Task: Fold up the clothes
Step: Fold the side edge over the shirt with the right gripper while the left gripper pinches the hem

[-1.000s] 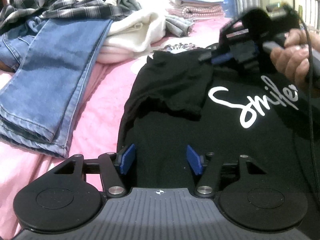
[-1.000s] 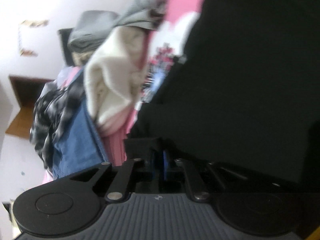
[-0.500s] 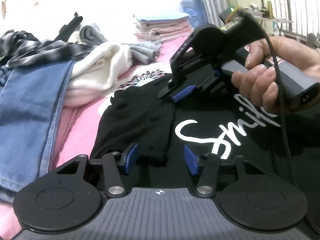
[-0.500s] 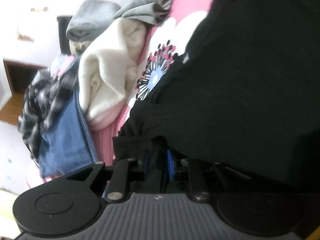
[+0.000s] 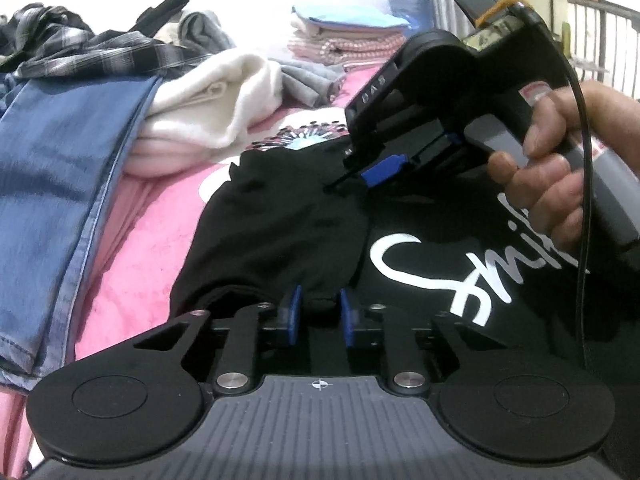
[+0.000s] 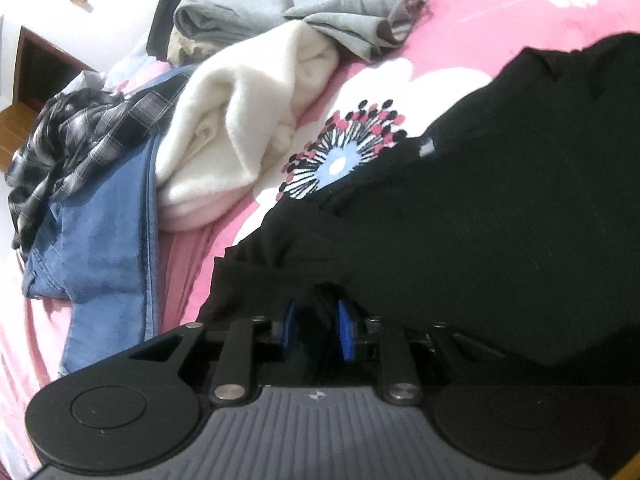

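A black cotton T-shirt with white script lettering (image 5: 420, 272) lies spread on the pink bed sheet with a flower print (image 5: 144, 240) and fills the lower right and the middle of both views. In the left wrist view, the left gripper (image 5: 319, 314) is at the bottom centre; its jaws are narrow and closing, and the edge of the folded black sleeve (image 5: 280, 232) is between the blue pads (image 5: 295, 312). In the same view the right gripper (image 5: 360, 176) comes in from the upper right, held by a hand (image 5: 560, 168), and its tip touches the shirt near the shoulder. In the right wrist view the right gripper (image 6: 316, 328) has narrow jaws that are opening, with a bunch of black cloth between the pads; I cannot tell if they press it. At the left of both views lie blue denim jeans (image 5: 60, 184), a cream fleece garment (image 5: 216, 104) and a grey checked shirt (image 5: 92, 52).
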`<state>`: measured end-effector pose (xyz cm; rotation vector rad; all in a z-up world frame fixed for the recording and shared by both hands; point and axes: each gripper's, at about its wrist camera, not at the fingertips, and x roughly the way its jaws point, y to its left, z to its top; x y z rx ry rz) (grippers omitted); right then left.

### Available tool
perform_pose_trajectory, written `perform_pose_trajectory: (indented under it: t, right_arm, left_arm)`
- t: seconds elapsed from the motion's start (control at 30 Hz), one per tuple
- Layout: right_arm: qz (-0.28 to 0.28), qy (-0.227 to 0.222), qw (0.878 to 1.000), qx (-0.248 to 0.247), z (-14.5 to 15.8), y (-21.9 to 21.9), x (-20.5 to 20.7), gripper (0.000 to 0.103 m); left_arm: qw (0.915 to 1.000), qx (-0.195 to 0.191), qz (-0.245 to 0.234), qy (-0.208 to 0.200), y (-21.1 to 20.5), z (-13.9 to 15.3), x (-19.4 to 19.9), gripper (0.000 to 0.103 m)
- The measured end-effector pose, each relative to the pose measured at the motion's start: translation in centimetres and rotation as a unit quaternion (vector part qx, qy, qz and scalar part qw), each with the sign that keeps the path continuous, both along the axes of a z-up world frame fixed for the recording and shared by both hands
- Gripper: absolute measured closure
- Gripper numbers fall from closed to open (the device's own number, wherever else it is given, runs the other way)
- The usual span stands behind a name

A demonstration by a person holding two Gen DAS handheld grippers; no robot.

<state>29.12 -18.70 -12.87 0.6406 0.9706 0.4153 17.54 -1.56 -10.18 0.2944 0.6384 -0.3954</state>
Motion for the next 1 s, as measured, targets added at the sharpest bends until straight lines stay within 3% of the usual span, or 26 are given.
perform_pose_trajectory:
  t: [0.37,0.43,0.53,0.77,1.0]
  right_arm:
    - [-0.002,-0.004,1.0,-0.004,0.1,0.3,0.0,0.08]
    - [-0.001,-0.012,1.0,-0.005,0.3,0.3,-0.1,0.092]
    - [-0.004,-0.022,1.0,0.005,0.8,0.1,-0.1,0.099]
    - [0.011,-0.059,0.998,0.032,3.4,1.3,0.7,0.1]
    - [0.056,-0.079,0.995,0.036,5.8,5.3,3.1,0.101]
  left_arm:
    - [0.9998,-0.016,0.008,-0.006,0.6,0.0,-0.1,0.092]
    - [0.9996,-0.021,0.012,-0.013,0.7,0.1,-0.2,0.095]
    - [0.9989,-0.032,0.018,-0.028,1.2,0.6,-0.6,0.096]
    - [0.9931,-0.094,0.055,-0.044,3.4,2.5,-0.4,0.096]
    - [0.9791,-0.157,0.118,-0.053,6.8,4.2,0.4,0.096]
